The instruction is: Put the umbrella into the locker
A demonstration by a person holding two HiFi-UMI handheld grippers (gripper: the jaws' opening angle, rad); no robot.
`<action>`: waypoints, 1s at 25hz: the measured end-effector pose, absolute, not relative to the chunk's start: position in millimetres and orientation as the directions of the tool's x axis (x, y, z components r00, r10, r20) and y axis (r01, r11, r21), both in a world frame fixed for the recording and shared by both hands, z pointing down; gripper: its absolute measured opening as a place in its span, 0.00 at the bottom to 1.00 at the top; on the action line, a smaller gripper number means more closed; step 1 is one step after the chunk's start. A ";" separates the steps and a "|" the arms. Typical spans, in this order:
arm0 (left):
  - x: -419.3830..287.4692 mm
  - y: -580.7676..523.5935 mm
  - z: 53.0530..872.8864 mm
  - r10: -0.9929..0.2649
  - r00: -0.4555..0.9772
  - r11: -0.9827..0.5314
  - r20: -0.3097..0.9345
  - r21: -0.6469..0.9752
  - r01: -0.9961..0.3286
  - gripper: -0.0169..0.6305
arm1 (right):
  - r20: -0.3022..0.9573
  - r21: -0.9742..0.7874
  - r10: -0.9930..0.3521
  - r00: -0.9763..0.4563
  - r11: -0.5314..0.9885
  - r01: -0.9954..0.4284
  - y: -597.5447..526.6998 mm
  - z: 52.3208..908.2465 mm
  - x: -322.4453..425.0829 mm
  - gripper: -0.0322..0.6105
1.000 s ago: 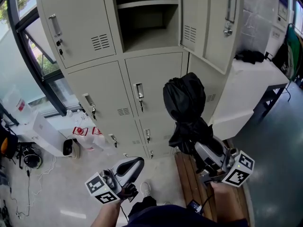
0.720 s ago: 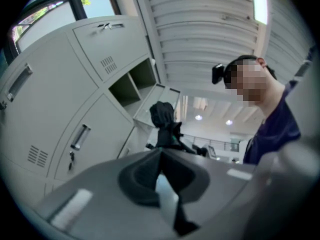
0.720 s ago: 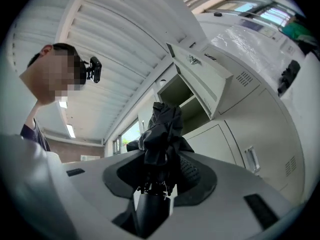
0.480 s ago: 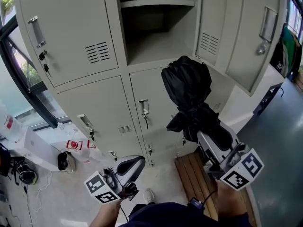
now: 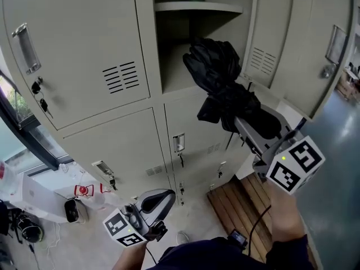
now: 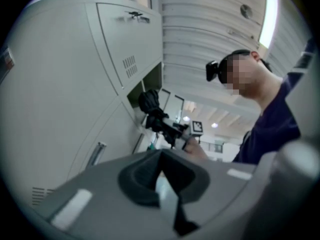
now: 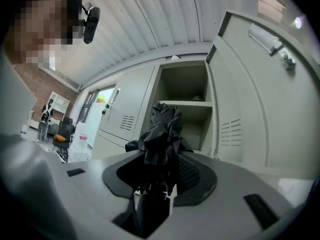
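Head view: right gripper (image 5: 241, 121) is up in front of the pale grey metal locker (image 5: 84, 49) – jaws clamped on the lower end of the folded black fabric umbrella (image 5: 216, 75). A second ago the umbrella sat in front of the closed lower doors; now its bunched top overlaps the open upper compartment, below the inner shelf (image 5: 197, 7). Can't tell if the tip has crossed the sill. The open door (image 5: 292, 55) stands just right of it.

Right gripper view: umbrella (image 7: 162, 126) fills the gap between the pads of the right gripper (image 7: 161, 173), pointing straight at the open compartment.

Left gripper (image 5: 162, 196) is low in the frame, much as before – well apart from the umbrella, above the floor near the brown slatted wooden bench (image 5: 236, 207). Left gripper view: jaws of the left gripper (image 6: 161, 156) together, nothing held; the umbrella (image 6: 149, 101) shows at the compartment's mouth.
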State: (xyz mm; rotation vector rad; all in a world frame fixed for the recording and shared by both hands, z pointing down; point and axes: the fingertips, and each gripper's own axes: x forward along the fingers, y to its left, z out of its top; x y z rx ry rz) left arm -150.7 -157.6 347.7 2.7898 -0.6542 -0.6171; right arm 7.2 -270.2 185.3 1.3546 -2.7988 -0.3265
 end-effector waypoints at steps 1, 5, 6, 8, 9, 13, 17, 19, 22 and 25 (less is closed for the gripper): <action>-152.7 -160.1 347.8 -0.458 0.816 -0.883 -0.353 0.290 -0.370 0.03 | -0.063 0.214 -0.788 -0.612 0.588 -0.780 -279.5 180.7 3.4 0.28; -158.7 -167.7 347.7 -0.442 0.818 -0.891 -0.369 0.288 -0.351 0.03 | -0.011 0.316 -0.831 -0.556 0.524 -0.791 -314.6 165.0 -12.9 0.28; -159.6 -169.2 347.8 -0.439 0.818 -0.892 -0.372 0.289 -0.347 0.03 | 0.005 0.346 -0.841 -0.541 0.509 -0.788 -324.2 162.2 -16.6 0.28; -160.3 -171.5 347.7 -0.433 0.819 -0.895 -0.378 0.289 -0.339 0.03 | 0.042 0.383 -0.855 -0.517 0.491 -0.782 -343.1 158.7 -22.6 0.28; -159.9 -172.5 347.7 -0.430 0.818 -0.896 -0.381 0.291 -0.336 0.03 | 0.062 0.389 -0.858 -0.511 0.492 -0.779 -351.5 157.4 -25.0 0.28; -155.1 -176.2 346.9 -0.430 0.815 -0.896 -0.389 0.298 -0.330 0.03 | 0.131 0.419 -0.855 -0.502 0.507 -0.754 -378.4 150.2 -36.3 0.28; -147.6 -179.7 343.0 -0.431 0.811 -0.897 -0.395 0.291 -0.334 0.03 | 0.195 0.480 -0.851 -0.488 0.516 -0.709 -400.5 140.2 -53.3 0.28; -145.6 -181.4 340.5 -0.433 0.808 -0.896 -0.399 0.286 -0.339 0.03 | 0.219 0.520 -0.855 -0.470 0.510 -0.685 -413.1 136.8 -63.0 0.28; -146.8 -182.3 337.7 -0.442 0.801 -0.893 -0.404 0.282 -0.350 0.03 | 0.246 0.572 -0.870 -0.427 0.486 -0.661 -436.3 137.2 -73.1 0.28; -151.1 -183.3 338.8 -0.460 0.789 -0.884 -0.407 0.288 -0.367 0.03 | 0.297 0.579 -0.862 -0.410 0.504 -0.640 -457.9 143.2 -80.7 0.28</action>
